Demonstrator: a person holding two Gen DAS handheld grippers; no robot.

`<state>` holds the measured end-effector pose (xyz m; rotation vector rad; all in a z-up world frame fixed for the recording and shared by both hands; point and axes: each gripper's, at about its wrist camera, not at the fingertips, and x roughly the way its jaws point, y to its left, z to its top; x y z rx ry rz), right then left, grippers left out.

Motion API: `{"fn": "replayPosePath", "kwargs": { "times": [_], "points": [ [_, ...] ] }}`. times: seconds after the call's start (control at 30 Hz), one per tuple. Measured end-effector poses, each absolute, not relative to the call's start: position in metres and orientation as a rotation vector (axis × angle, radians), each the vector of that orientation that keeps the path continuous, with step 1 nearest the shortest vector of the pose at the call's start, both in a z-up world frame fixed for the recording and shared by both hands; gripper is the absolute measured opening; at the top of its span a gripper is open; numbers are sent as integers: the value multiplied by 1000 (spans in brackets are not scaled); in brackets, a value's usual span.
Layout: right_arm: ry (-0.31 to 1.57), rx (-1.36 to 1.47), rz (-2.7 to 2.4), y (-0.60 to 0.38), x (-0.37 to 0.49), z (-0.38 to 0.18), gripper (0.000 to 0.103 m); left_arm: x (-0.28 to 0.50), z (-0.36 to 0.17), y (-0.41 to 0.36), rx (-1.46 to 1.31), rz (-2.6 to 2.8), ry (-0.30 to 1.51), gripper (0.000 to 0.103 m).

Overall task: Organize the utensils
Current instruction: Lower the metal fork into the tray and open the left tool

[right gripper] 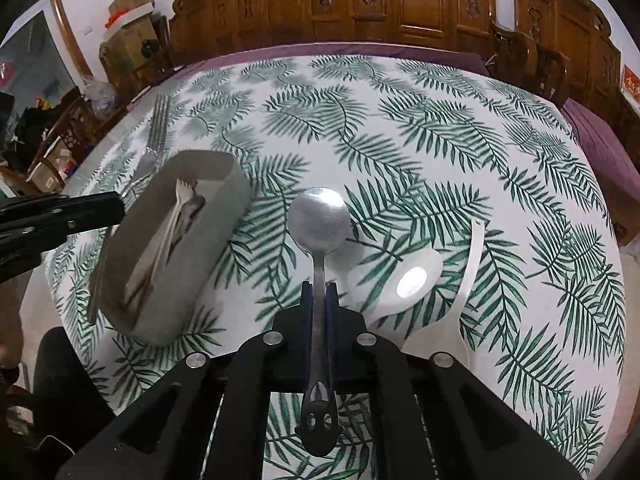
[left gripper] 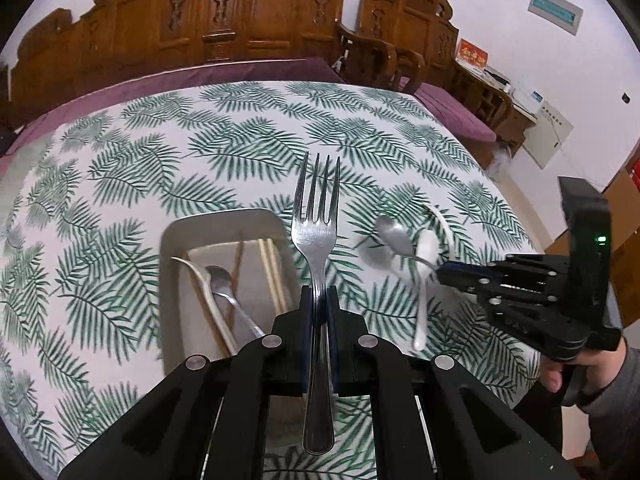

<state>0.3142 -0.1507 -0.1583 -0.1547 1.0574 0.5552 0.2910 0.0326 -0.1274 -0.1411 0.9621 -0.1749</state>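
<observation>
Clamped by the handle above a leaf-print tablecloth (left gripper: 168, 152): a metal fork (left gripper: 316, 216) in the left gripper (left gripper: 319, 292) and a metal spoon (right gripper: 319, 220) in the right gripper (right gripper: 319, 288), beside a grey tray (left gripper: 172, 240) holding chopsticks (left gripper: 272, 272) and cutlery, with a white plastic spoon (right gripper: 404, 280) lying on the cloth.

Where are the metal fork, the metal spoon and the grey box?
metal fork (left gripper: 316, 236), left wrist view, neck below tines.
metal spoon (right gripper: 319, 218), right wrist view, bowl.
grey box (right gripper: 208, 252), right wrist view, outer wall.

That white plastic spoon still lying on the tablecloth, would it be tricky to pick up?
Probably a little. The white plastic spoon looks thin and glossy, so it is likely light, somewhat bendy and slippery between pads. Lying flat on the tablecloth, it may skid when nudged rather than roll.
</observation>
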Motion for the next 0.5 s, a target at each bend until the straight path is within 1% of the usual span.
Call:
{"fn": "replayPosePath", "kwargs": {
  "times": [0.2, 0.5],
  "points": [
    [1037, -150, 572, -142, 310, -150, 8, 294, -142, 55, -139, -140, 999, 6],
    [1044, -160, 587, -130, 309, -153, 8, 305, -183, 73, -142, -106, 1080, 6]
  ]
}}
